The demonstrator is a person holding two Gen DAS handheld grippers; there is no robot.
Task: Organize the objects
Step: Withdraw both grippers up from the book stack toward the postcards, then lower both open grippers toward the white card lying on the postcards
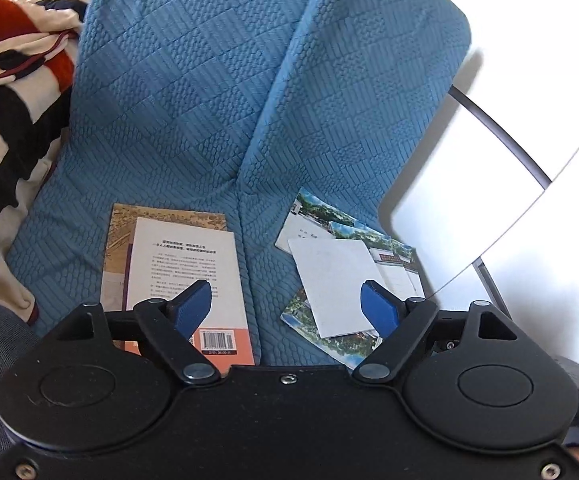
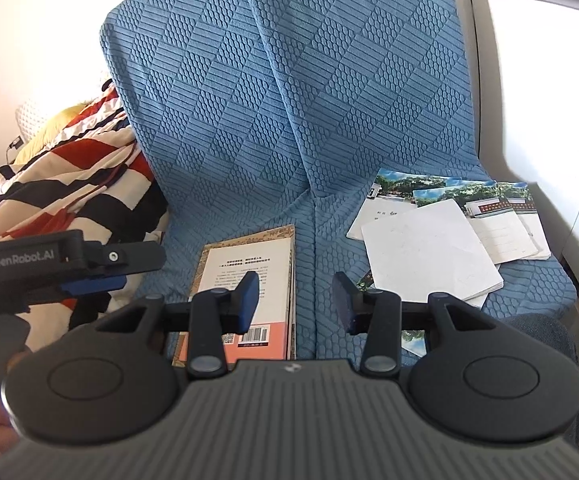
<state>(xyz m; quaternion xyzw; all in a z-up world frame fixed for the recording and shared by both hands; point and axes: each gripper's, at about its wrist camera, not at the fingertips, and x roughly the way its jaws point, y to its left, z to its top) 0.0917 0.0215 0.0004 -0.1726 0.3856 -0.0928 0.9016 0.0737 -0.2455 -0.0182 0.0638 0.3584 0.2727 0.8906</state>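
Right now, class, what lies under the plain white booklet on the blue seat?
Under the white booklet lie several photo-cover booklets, fanned out, their edges showing. Their exact number and covered parts are hidden.

"GenRobot.AI" on the left claw's (image 2: 93,284) black body; Chinese print on the book (image 2: 249,276) cover, unreadable.
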